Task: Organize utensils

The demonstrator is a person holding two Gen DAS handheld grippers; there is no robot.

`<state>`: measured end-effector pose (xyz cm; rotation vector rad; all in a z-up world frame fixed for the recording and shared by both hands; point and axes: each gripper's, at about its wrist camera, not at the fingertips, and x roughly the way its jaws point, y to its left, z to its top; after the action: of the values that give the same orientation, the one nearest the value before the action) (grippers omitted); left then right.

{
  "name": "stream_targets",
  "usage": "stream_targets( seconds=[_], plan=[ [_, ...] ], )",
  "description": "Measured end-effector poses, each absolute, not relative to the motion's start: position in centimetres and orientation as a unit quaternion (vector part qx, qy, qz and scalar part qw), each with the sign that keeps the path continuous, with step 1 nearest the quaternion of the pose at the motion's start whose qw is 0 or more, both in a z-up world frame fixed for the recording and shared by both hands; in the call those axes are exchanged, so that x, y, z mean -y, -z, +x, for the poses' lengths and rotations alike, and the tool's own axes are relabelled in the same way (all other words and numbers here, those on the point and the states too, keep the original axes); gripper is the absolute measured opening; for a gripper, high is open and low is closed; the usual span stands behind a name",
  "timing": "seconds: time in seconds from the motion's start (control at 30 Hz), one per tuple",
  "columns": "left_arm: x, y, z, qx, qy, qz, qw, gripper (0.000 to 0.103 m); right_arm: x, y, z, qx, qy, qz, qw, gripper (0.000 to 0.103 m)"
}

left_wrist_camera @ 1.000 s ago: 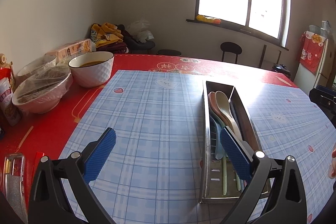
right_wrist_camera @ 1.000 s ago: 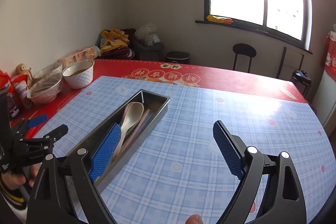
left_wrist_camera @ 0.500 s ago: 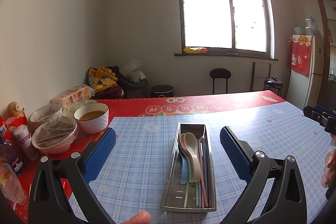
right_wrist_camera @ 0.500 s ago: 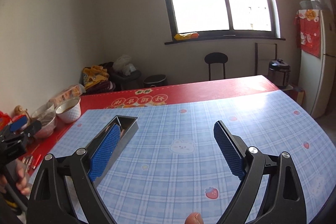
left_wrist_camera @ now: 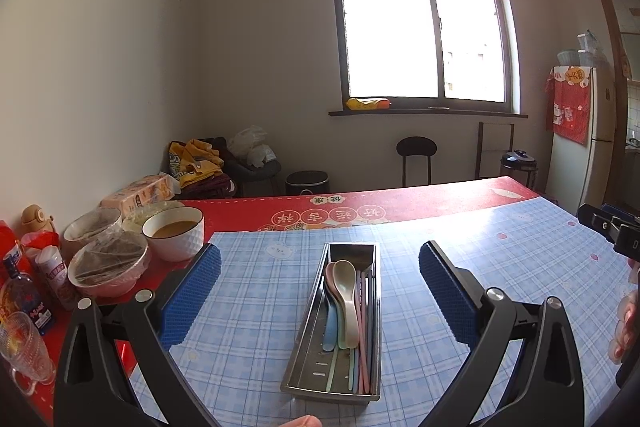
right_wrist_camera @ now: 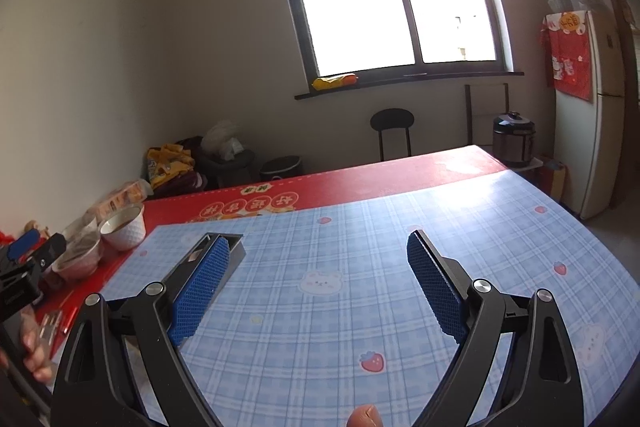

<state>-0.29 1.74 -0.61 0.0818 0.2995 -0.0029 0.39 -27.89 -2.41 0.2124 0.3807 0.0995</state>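
Sorting looks done, prob. wrap-up: spoons (left_wrist_camera: 343,301) and what seem chopsticks lie in the metal tray (left_wrist_camera: 308,323) mid-surface (left_wrist_camera: 256,291). Left tool (left_wrist_camera: 320,291) and right tool (right_wrist_camera: 318,281) both spread, empty, held above. Next: check for strays.

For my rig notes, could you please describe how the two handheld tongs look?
Both the left tongs and right tongs have black triangular cut-out arms, silver pivot screws, and flat fingers faced with blue textured pads. No cables show.
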Motion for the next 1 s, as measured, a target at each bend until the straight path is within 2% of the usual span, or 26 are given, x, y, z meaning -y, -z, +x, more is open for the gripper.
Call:
stream_targets(
  seconds=[0.67,1.0],
  plan=[
    [-1.8,0.6,-0.3,-0.148,0.013,0.042,0.988,0.097,26.9,2.1,0.7,-0.19,-0.032,0.085,0.978,0.087],
    [-2.1,1.0,-0.3,-0.153,0.014,0.042,0.987,0.097,26.1,2.2,0.5,-0.184,0.005,0.038,0.982,0.087]
  ],
)
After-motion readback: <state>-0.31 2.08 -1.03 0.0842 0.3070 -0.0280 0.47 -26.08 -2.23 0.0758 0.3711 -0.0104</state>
